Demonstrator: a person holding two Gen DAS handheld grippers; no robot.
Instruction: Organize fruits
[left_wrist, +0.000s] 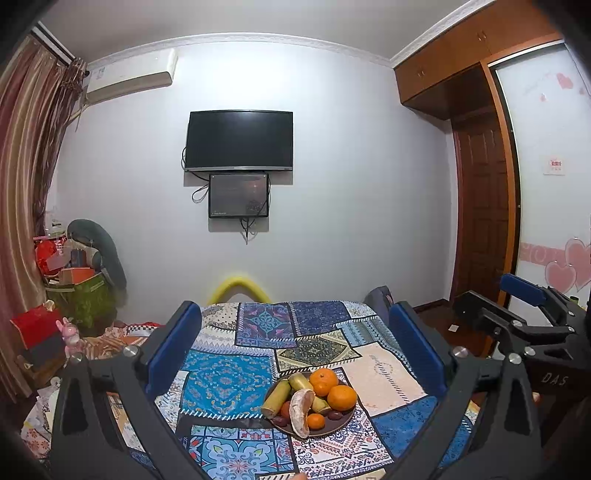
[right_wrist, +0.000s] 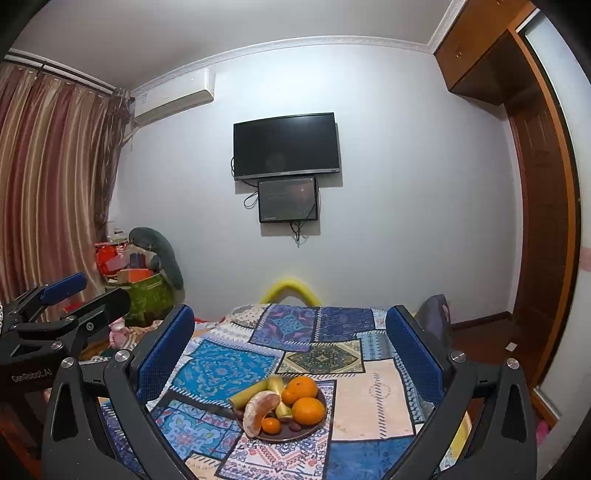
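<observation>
A dark round plate (left_wrist: 343, 421) (right_wrist: 320, 421) sits on a patchwork cloth and holds two large oranges (left_wrist: 342, 397) (right_wrist: 307, 410), a small orange (left_wrist: 316, 421), a peeled pomelo wedge (left_wrist: 300, 410) (right_wrist: 258, 410), sugarcane pieces (left_wrist: 277, 398) (right_wrist: 248, 395) and dark red dates (left_wrist: 335, 415). My left gripper (left_wrist: 295, 354) is open and empty, held above and short of the plate; it also shows in the right wrist view (right_wrist: 81, 295). My right gripper (right_wrist: 291, 354) is open and empty, also above the plate; it also shows in the left wrist view (left_wrist: 517, 295).
The patchwork cloth (left_wrist: 384, 369) covers the table. A yellow chair back (left_wrist: 240, 286) stands behind it. Boxes, bags and a pink toy (left_wrist: 70, 336) clutter the floor at left by the curtain. A TV (left_wrist: 240, 140) hangs on the wall. A wooden door (left_wrist: 480, 221) is at right.
</observation>
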